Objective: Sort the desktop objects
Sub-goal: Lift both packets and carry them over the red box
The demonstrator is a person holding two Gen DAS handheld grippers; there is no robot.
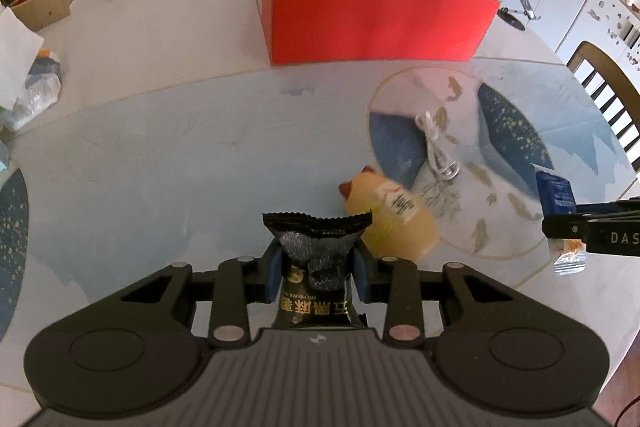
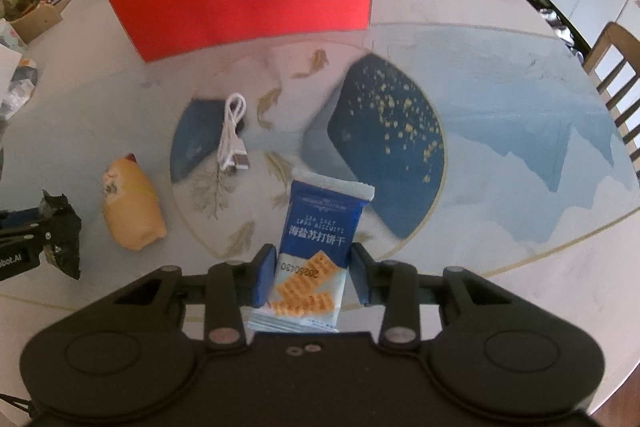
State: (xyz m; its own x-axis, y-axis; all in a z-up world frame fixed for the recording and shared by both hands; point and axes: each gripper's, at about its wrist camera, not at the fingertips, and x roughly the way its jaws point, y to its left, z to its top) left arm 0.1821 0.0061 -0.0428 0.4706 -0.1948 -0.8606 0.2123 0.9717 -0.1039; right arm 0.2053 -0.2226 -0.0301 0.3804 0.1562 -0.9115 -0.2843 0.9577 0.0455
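Observation:
My left gripper [image 1: 318,271] is shut on a black snack packet [image 1: 316,251], held above the table. In the right wrist view that packet [image 2: 62,231] shows at the far left. My right gripper [image 2: 313,273] is shut on a blue sea-salt biscuit packet [image 2: 320,239], also lifted; the same blue packet [image 1: 556,193] appears at the right edge of the left wrist view. A yellow cat-shaped toy [image 1: 390,219] [image 2: 130,207] lies on its side on the table between the two grippers. A coiled white USB cable [image 1: 434,147] [image 2: 232,135] lies beyond it. A red open box [image 1: 376,19] [image 2: 248,7] stands at the back.
A round table with a blue patterned mat [image 2: 500,131] holds everything. Wooden chairs [image 1: 608,95] stand at the right and behind the box. A bag and papers [image 1: 36,83] lie at the table's left edge. A phone stand [image 1: 520,11] sits right of the box. Cabinets line the walls.

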